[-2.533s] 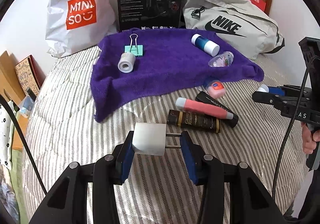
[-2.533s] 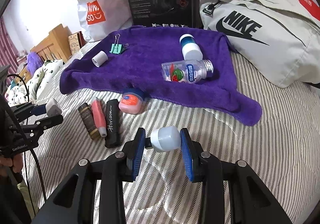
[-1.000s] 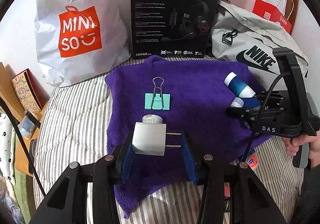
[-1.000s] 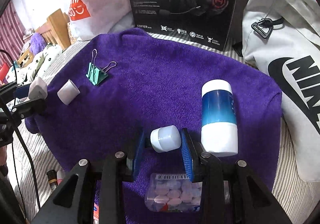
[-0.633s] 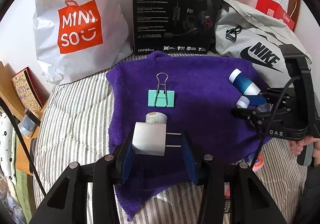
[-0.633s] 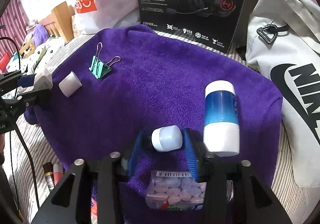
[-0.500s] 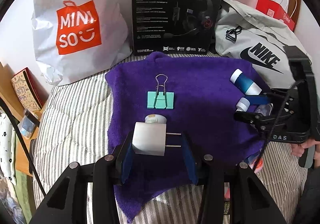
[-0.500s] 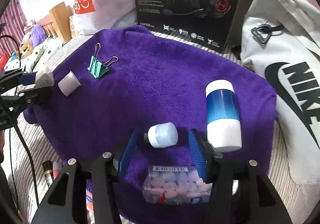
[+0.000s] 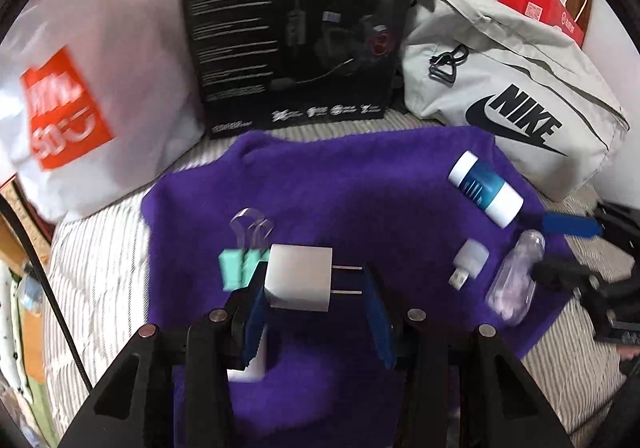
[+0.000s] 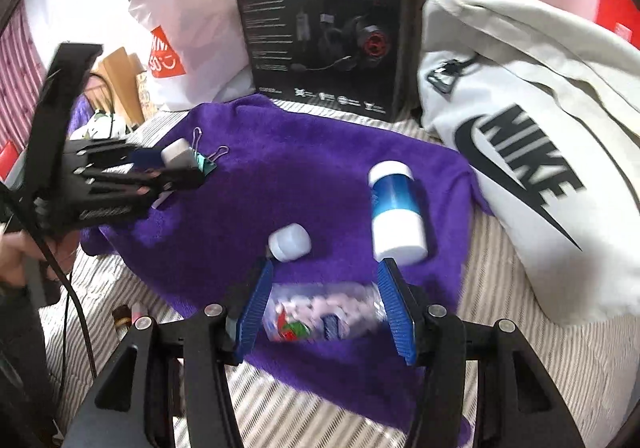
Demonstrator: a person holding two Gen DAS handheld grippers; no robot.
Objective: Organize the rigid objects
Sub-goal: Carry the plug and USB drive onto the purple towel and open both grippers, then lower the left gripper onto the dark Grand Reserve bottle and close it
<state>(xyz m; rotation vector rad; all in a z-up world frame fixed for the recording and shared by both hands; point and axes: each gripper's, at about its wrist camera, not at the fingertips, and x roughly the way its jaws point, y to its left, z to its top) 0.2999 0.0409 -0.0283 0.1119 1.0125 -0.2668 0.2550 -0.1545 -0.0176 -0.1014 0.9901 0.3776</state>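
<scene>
My left gripper [image 9: 314, 280] is shut on a white charger plug [image 9: 298, 276], prongs pointing right, low over the purple towel [image 9: 360, 184]. It hangs next to the teal binder clip [image 9: 236, 268], with a white roll [image 9: 244, 366] under its left finger. My right gripper [image 10: 325, 268] stands open at the towel's near edge. A small white bulb-shaped piece [image 10: 290, 242] lies loose on the towel just beyond its left finger. A clear bottle of tablets [image 10: 316, 314] lies low between its fingers. A blue and white bottle [image 10: 396, 212] lies beyond the right finger.
A black headset box [image 9: 296, 28], a white Miniso bag [image 9: 80, 88] and a grey Nike bag [image 9: 508, 104] line the back of the striped bed [image 9: 100, 248]. Tubes [image 10: 128, 318] lie off the towel at the left. A hand [image 10: 20, 256] holds the left gripper [image 10: 180, 164].
My right gripper has opened, let go of the small white piece onto the towel and drawn back. My left gripper has moved forward over the towel, still holding the plug.
</scene>
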